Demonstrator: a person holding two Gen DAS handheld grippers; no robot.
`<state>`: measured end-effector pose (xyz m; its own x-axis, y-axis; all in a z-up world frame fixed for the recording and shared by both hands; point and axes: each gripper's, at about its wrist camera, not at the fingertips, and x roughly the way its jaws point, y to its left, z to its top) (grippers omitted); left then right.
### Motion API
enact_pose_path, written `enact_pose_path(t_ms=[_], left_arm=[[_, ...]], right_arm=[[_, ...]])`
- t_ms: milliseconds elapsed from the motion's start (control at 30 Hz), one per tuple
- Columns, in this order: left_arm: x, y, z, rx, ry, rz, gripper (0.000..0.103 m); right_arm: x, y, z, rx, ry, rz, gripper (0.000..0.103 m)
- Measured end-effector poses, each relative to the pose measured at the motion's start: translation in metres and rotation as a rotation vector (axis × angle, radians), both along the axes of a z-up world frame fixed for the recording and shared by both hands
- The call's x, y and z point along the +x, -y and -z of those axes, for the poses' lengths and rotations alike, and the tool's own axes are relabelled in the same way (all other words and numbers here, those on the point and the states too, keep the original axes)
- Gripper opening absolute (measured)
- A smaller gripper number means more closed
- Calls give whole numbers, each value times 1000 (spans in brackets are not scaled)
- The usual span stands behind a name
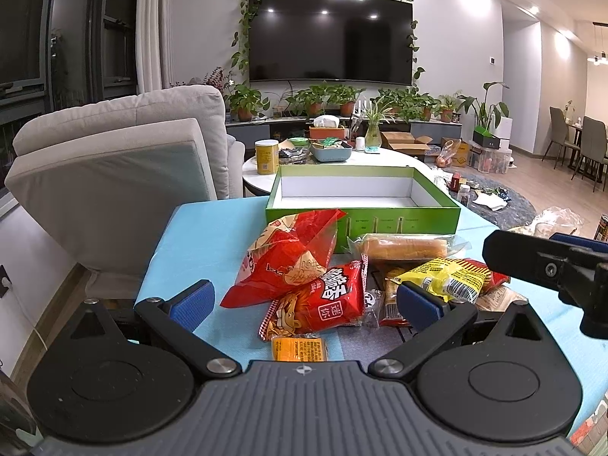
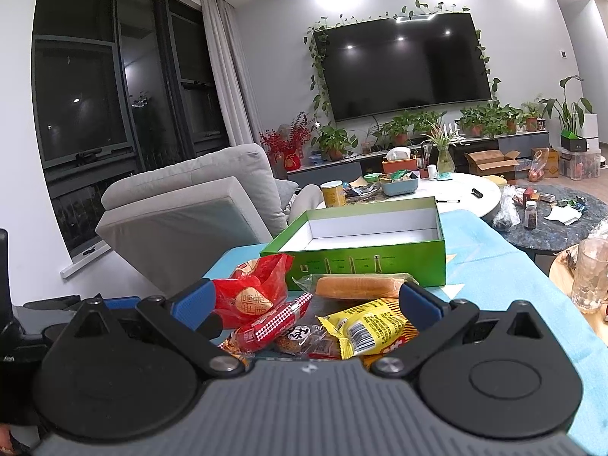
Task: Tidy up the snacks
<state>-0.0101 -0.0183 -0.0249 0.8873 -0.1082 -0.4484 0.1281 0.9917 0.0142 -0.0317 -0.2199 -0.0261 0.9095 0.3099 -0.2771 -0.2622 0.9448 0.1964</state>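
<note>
A pile of snack packets lies on the blue tablecloth [image 1: 197, 235] in front of an empty green box [image 1: 363, 220] with a white inside. In the left wrist view I see a large red bag [image 1: 285, 258], a smaller red packet [image 1: 323, 300], a wrapped bread roll [image 1: 402, 247], a yellow packet [image 1: 448, 275] and a small orange packet [image 1: 299, 349]. My left gripper [image 1: 306, 298] stands open just before the pile, jaws wide, gripping nothing. My right gripper [image 2: 306, 300] is open too, hovering over the yellow packet [image 2: 368, 326] and red bag [image 2: 247, 296]; its green box [image 2: 364, 262] lies beyond.
A grey armchair [image 1: 114, 174] stands left of the table. Behind the box is a white round table [image 1: 387, 157] with a yellow can [image 1: 266, 156] and a blue tray. A glass mug [image 2: 589, 273] stands at the right. The right gripper's finger [image 1: 532, 262] shows at the left view's right edge.
</note>
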Motion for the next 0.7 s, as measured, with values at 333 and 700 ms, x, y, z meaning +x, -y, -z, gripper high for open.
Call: enact_pose_path(t_ms=[333,700], left_arm=[[3,-6,-1,0,-8,-8,103],[23,-31,7,0,-27,-75,103]], right_arm=[[5,-4,0,-10,-10,-8,65],[32,-23,-3,-59,-19,-72,65]])
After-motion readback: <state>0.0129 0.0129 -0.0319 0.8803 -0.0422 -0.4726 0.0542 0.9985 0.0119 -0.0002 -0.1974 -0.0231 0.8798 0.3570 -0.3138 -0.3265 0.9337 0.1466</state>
